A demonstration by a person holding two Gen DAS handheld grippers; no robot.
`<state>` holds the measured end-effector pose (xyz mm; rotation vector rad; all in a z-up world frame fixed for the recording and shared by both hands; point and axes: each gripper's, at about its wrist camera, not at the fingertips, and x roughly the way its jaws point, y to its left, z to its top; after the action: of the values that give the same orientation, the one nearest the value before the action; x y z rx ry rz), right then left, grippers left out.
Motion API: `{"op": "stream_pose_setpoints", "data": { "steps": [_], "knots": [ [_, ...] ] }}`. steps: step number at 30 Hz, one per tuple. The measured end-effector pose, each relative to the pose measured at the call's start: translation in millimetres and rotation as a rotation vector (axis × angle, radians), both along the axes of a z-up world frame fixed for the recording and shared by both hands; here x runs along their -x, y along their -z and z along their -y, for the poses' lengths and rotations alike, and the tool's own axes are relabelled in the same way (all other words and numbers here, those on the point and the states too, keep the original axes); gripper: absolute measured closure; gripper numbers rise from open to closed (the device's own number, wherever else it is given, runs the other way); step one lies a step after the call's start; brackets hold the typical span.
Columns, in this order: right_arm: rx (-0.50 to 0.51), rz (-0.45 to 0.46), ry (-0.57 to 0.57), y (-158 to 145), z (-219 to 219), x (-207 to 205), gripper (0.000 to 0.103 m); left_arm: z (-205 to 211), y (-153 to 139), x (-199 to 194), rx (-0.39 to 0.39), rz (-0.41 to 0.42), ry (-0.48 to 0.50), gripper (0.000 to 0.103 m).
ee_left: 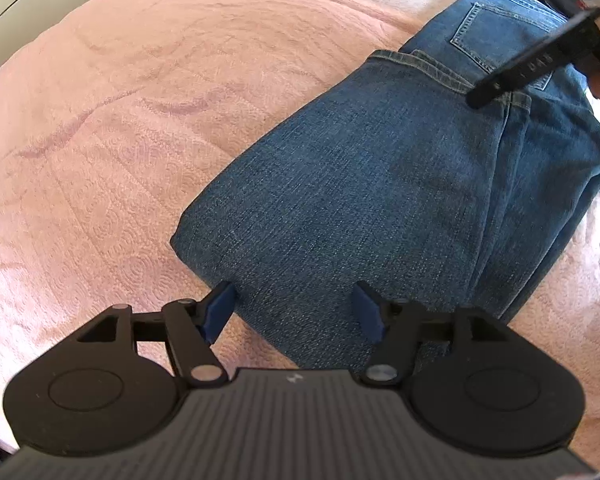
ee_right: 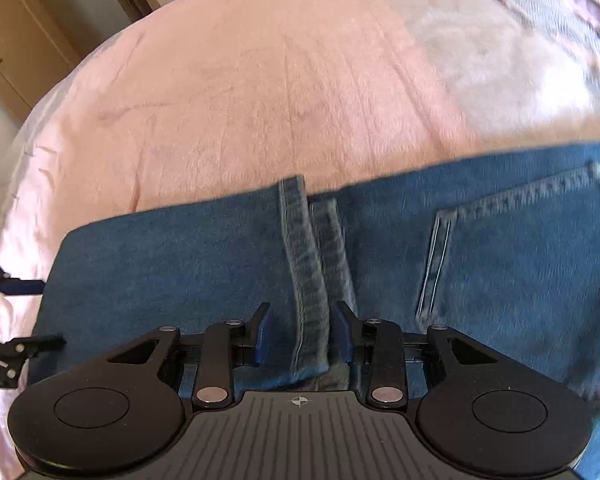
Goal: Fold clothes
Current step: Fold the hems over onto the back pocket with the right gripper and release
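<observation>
The jeans (ee_left: 380, 184) lie folded once on the bed (ee_left: 120, 140); another fold remains. Left gripper (ee_left: 294, 310) released; right gripper (ee_right: 302, 334) straddles the hem (ee_right: 306, 280), unclenched.

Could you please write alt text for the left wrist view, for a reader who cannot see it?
Folded blue jeans lie on a pink bedspread, with the left hand-held gripper open over their near folded edge. The right hand-held gripper reaches in at the upper right, over the hems.
</observation>
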<state>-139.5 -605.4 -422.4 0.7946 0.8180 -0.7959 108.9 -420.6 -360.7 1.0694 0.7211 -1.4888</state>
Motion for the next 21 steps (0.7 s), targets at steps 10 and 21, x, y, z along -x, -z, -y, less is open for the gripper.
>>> {"op": "stream_pose_setpoints", "data": {
  "steps": [10, 21],
  "knots": [
    [0.092, 0.109, 0.034, -52, -22, 18, 0.092, -1, -1, 5, 0.004, 0.036, 0.046, 0.041],
    [0.007, 0.068, 0.109, -11, -35, 43, 0.103, 0, 2, 7, -0.011, 0.047, 0.071, 0.04]
  ]
}}
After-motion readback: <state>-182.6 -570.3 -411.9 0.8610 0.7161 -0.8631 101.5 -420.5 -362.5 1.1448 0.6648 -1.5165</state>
